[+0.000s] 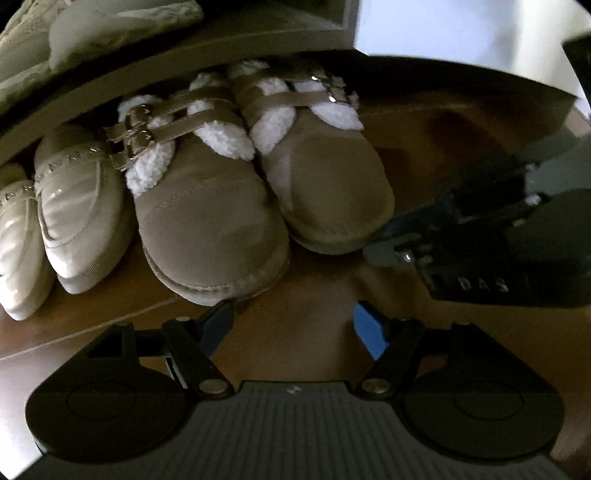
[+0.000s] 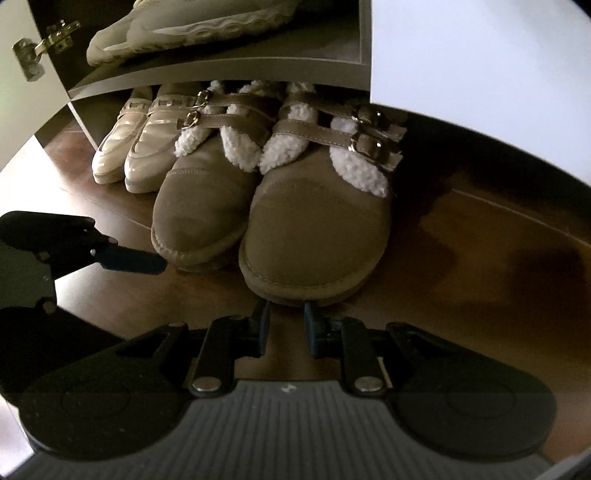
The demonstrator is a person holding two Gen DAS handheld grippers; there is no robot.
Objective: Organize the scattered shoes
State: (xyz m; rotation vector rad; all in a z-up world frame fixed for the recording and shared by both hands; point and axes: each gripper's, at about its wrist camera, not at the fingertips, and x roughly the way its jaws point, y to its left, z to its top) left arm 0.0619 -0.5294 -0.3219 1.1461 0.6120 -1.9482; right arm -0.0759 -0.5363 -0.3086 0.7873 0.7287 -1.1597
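A pair of tan fleece-lined shoes with buckled straps stands toes-out under a cabinet shelf: the left shoe [image 1: 210, 221] [image 2: 199, 206] and the right shoe [image 1: 325, 184] [image 2: 317, 229]. Left of them sit two cream patent loafers [image 1: 77, 214] [image 2: 129, 155]. My left gripper [image 1: 293, 314] is open over bare floor, just in front of the left tan shoe's toe, nothing between its fingers. My right gripper [image 2: 286, 314] is shut, its blue tips right at the sole edge of the right tan shoe's toe, holding nothing. The right gripper [image 1: 373, 254] shows beside that toe in the left wrist view.
A grey shelf board [image 2: 221, 72] overhangs the shoes; pale shoes [image 2: 192, 26] lie on it. A white cabinet door [image 2: 480, 74] stands at the right, a hinge [image 2: 44, 48] on the left panel. Brown wooden floor [image 2: 480, 277] spreads to the right of the tan pair.
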